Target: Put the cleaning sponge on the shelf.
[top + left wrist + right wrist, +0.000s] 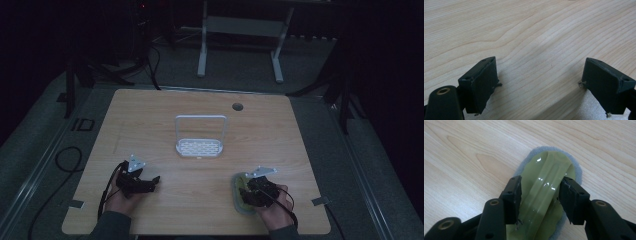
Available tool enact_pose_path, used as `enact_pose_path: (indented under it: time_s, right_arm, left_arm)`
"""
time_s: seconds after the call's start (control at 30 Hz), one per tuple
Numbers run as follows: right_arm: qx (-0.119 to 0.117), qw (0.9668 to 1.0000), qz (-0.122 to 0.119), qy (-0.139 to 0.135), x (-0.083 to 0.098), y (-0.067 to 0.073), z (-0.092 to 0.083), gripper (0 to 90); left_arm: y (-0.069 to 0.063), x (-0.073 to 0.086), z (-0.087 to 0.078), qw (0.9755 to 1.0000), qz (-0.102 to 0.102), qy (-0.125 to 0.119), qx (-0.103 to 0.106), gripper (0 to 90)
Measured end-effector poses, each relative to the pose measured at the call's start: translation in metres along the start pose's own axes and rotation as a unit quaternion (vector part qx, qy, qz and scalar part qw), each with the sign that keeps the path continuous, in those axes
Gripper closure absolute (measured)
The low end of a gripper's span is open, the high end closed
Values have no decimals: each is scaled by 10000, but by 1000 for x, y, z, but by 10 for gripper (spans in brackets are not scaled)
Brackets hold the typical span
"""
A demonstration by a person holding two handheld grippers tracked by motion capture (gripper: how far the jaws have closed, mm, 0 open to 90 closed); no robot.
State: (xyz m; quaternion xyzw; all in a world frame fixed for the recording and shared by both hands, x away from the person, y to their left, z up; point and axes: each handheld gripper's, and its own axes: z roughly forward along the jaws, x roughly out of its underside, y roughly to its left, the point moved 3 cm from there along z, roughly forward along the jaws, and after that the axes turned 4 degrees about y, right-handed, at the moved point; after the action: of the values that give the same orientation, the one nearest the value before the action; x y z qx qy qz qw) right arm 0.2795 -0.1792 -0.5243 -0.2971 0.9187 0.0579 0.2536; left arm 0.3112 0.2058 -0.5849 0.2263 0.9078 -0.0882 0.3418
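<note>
near the front right corner of the wooden table (pixel 200 125), a flat oval scrubbing pad (pixel 239 196), olive-green with a raised glossy grip along its middle and a grey felt rim, is seen lying on the surface. the right gripper (pixel 248 191) is held low over it by the person's right hand (pixel 272 207). in the right gripper view the pad (pixel 544 195) is shown from close by, the right gripper (pixel 539 195) being set astride the glossy ridge, one black jaw to either side of it. the pads are seen right at the flanks of the ridge, though whether they are pressed against it cannot be told, and the pad is not lifted off the wood.

toward the front left corner, the left gripper (pixel 148 184) is kept just above the table by the left hand (pixel 120 197), well apart from the scrubbing pad. in the left gripper view the left gripper (pixel 540 82) is shown with its jaws spread wide, nothing but bare wood grain being seen between them.

at the middle of the table, nearer the far edge, a white perforated rack (pixel 200 145) with an upright wire frame is shown standing, apart from both grippers. a small round hole (pixel 237 106) is seen in the tabletop near the far edge.
</note>
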Motion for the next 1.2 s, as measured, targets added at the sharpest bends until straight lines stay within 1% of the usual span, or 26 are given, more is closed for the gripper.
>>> enact_pose_path:
  time_s: [0.07,0.23,0.3,0.4,0.47,0.6,0.63,0.67,0.7,0.73,0.8,0.83,0.87,0.9,0.93,0.97,1.0,1.03,1.07,1.1,1.2]
  right_arm:
    - [-21,9999,-64,120,-2,-1,0,548]
    - [-87,9994,-175,284,-7,-5,1,580]
    - [-118,9989,-237,383,-10,-7,1,612]
    - [-180,9985,-281,430,-12,-8,1,629]
    - [-235,9976,-377,528,-14,-10,1,642]
    - [-282,9966,-471,620,-16,-12,1,652]
    - [-304,9956,-553,694,-18,-13,1,659]
    - [-304,9956,-553,694,-18,-13,1,659]
    - [-317,9951,-617,706,-19,-13,1,659]
    - [-318,9938,-714,792,-21,-12,1,662]
    - [-327,9933,-740,824,-21,-12,1,665]
    - [-328,9914,-876,918,-23,-11,2,671]
    - [-331,9906,-927,945,-24,-11,2,675]
    - [-331,9906,-927,945,-24,-11,2,675]
    - [-334,9888,-1034,1025,-26,-11,2,682]
    - [-320,9880,-1070,1062,-27,-11,2,691]
    - [-320,9880,-1070,1062,-27,-11,2,691]
    - [-318,9869,-1139,1094,-28,-11,2,699]
    - [-320,9846,-1267,1163,-29,-10,2,706]
    - [-320,9846,-1267,1163,-29,-10,2,706]
    - [-301,9808,-1492,1217,-31,-9,2,709]
  left_arm:
    - [0,0,0,10000,3,1,0,133]
    - [0,0,0,10000,1,1,-2,133]
    - [0,0,0,10000,2,2,-1,133]
    - [0,0,0,10000,1,0,-2,132]
    - [0,0,0,10000,0,0,-1,132]
    - [0,0,0,10000,1,0,-1,132]
    - [0,0,0,10000,-1,-1,-1,132]
    - [0,0,0,10000,-1,-1,-1,132]
    - [0,0,0,10000,0,1,-1,132]
    - [0,0,0,10000,0,0,-2,132]
    - [0,0,0,10000,-1,-1,-1,132]
    - [0,0,0,10000,1,0,-2,132]
    - [0,0,0,10000,0,0,-1,133]
    - [0,0,0,10000,2,2,-2,133]
    - [0,0,0,10000,0,0,-1,132]
    - [0,0,0,10000,0,0,-1,132]
    - [0,0,0,10000,1,1,-1,132]
    - [0,0,0,10000,1,1,-1,132]
    - [0,0,0,10000,-1,0,-1,133]
    - [0,0,0,10000,0,1,-1,133]
    - [0,0,0,10000,0,1,0,132]
